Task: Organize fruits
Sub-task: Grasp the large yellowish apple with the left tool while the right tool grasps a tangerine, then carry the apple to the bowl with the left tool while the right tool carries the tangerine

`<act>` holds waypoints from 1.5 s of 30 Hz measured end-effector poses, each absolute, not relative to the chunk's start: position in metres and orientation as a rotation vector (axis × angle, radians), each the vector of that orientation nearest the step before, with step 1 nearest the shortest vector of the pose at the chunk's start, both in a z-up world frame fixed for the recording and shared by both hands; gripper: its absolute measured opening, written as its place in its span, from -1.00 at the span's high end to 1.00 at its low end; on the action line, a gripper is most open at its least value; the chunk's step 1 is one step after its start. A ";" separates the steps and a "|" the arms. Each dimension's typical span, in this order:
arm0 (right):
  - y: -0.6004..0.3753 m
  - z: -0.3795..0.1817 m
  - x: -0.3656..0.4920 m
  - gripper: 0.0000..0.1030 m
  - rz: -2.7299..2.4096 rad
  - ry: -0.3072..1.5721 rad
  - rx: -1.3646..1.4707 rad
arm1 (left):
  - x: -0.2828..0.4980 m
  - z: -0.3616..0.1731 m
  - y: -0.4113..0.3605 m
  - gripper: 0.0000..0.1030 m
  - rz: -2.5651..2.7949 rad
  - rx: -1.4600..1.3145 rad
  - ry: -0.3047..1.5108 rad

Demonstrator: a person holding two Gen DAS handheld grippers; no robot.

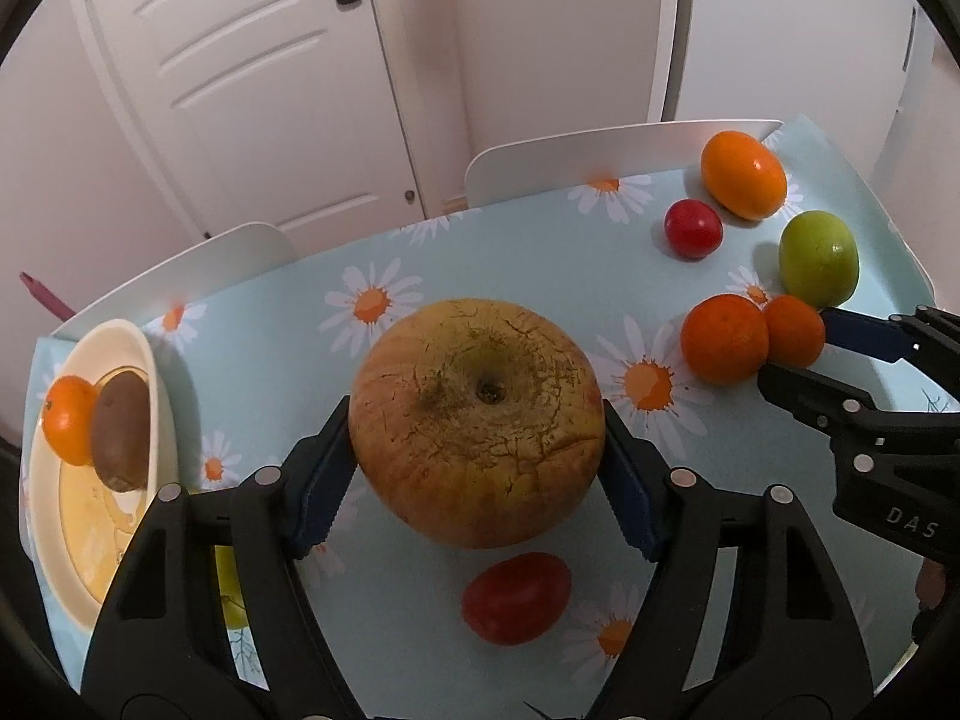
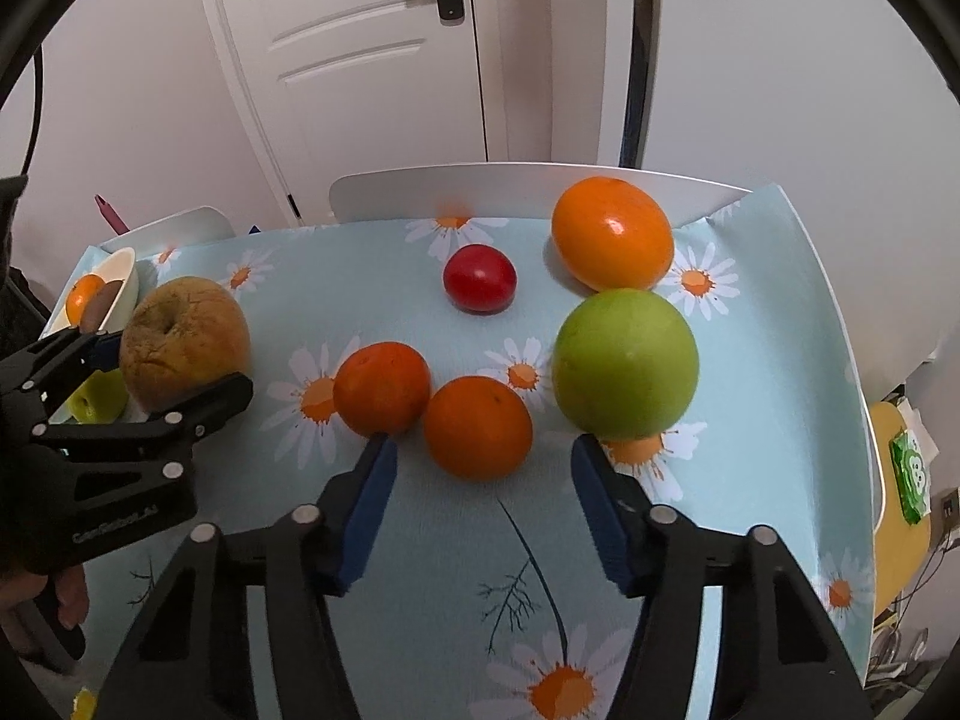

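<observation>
Left gripper (image 1: 477, 450) clamping big wrinkled apple (image 1: 477, 420), right gripper (image 2: 483, 483) open behind small orange (image 2: 478, 427), cream bowl (image 1: 66, 552) holding tangerine (image 1: 68, 419), kiwi (image 1: 122, 429)

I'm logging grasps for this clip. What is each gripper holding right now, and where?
The left gripper clamps the big russet yellow-brown apple by its opposite sides. The right gripper holds nothing; its open jaws flank a small orange tangerine.

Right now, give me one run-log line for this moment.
left hand-held gripper: pads against wrinkled apple | right hand-held gripper: open, around small orange | bowl: orange, kiwi
</observation>
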State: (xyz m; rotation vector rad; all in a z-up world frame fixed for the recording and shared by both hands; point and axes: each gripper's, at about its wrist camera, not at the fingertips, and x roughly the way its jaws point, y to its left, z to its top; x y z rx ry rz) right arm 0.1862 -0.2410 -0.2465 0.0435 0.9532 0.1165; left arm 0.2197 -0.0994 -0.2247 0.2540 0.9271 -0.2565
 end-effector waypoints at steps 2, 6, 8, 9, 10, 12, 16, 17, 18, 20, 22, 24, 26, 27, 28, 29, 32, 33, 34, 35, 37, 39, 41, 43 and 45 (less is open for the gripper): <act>-0.241 -0.247 0.187 -0.01 0.122 0.949 0.041 | 0.219 -0.225 -0.099 -0.53 -0.253 0.251 0.928; -0.241 -0.246 0.187 0.00 0.133 0.943 0.029 | 0.219 -0.225 -0.098 -0.53 -0.247 0.242 0.932; -0.240 -0.246 0.188 0.08 0.146 0.942 0.025 | 0.218 -0.225 -0.098 -0.53 -0.243 0.240 0.933; -0.240 -0.246 0.188 0.10 0.154 0.942 0.024 | 0.217 -0.225 -0.097 -0.53 -0.240 0.238 0.935; -0.240 -0.245 0.188 0.14 0.161 0.941 0.022 | 0.216 -0.225 -0.097 -0.53 -0.237 0.235 0.936; -0.241 -0.245 0.188 0.18 0.178 0.938 0.013 | 0.214 -0.224 -0.096 -0.53 -0.229 0.228 0.939; -0.241 -0.245 0.190 0.26 0.204 0.928 0.002 | 0.213 -0.224 -0.098 -0.53 -0.210 0.214 0.943; -0.242 -0.245 0.191 0.27 0.213 0.927 0.001 | 0.212 -0.223 -0.098 -0.53 -0.206 0.210 0.943; -0.243 -0.245 0.192 0.28 0.219 0.926 0.000 | 0.211 -0.223 -0.098 -0.53 -0.200 0.205 0.943; -0.244 -0.245 0.193 0.28 0.231 0.925 -0.010 | 0.208 -0.222 -0.098 -0.53 -0.190 0.197 0.941; -0.244 -0.246 0.193 0.28 0.249 0.923 -0.025 | 0.205 -0.221 -0.099 -0.53 -0.180 0.188 0.937; -0.244 -0.246 0.193 0.29 0.263 0.918 -0.035 | 0.202 -0.219 -0.099 -0.53 -0.170 0.179 0.934; -0.245 -0.246 0.192 0.34 0.273 0.911 -0.044 | 0.198 -0.217 -0.099 -0.53 -0.160 0.172 0.930; -0.245 -0.245 0.192 0.35 0.277 0.909 -0.047 | 0.196 -0.215 -0.099 -0.53 -0.154 0.167 0.926; -0.245 -0.244 0.192 0.35 0.281 0.904 -0.051 | 0.194 -0.214 -0.098 -0.53 -0.150 0.164 0.923; -0.246 -0.241 0.190 0.35 0.286 0.894 -0.056 | 0.192 -0.212 -0.098 -0.53 -0.145 0.160 0.919; -0.246 -0.231 0.187 0.35 0.309 0.875 -0.070 | 0.185 -0.204 -0.098 -0.53 -0.130 0.146 0.906; -0.247 -0.228 0.185 0.35 0.315 0.871 -0.073 | 0.182 -0.201 -0.097 -0.53 -0.124 0.139 0.901; -0.246 -0.223 0.184 0.35 0.323 0.864 -0.077 | 0.180 -0.197 -0.096 -0.53 -0.118 0.130 0.895; -0.246 -0.220 0.183 0.35 0.329 0.861 -0.079 | 0.177 -0.193 -0.096 -0.53 -0.112 0.122 0.889; -0.245 -0.211 0.180 0.35 0.343 0.853 -0.082 | 0.171 -0.182 -0.095 -0.53 -0.095 0.107 0.871; -0.244 -0.201 0.176 0.35 0.368 0.844 -0.082 | 0.165 -0.172 -0.092 -0.53 -0.077 0.095 0.854; -0.241 -0.189 0.172 0.35 0.396 0.834 -0.084 | 0.159 -0.160 -0.089 -0.53 -0.057 0.080 0.837; -0.238 -0.179 0.169 0.35 0.417 0.825 -0.090 | 0.153 -0.148 -0.083 -0.53 -0.032 0.064 0.818; -0.233 -0.167 0.167 0.35 0.445 0.812 -0.093 | 0.146 -0.137 -0.075 -0.53 -0.007 0.044 0.799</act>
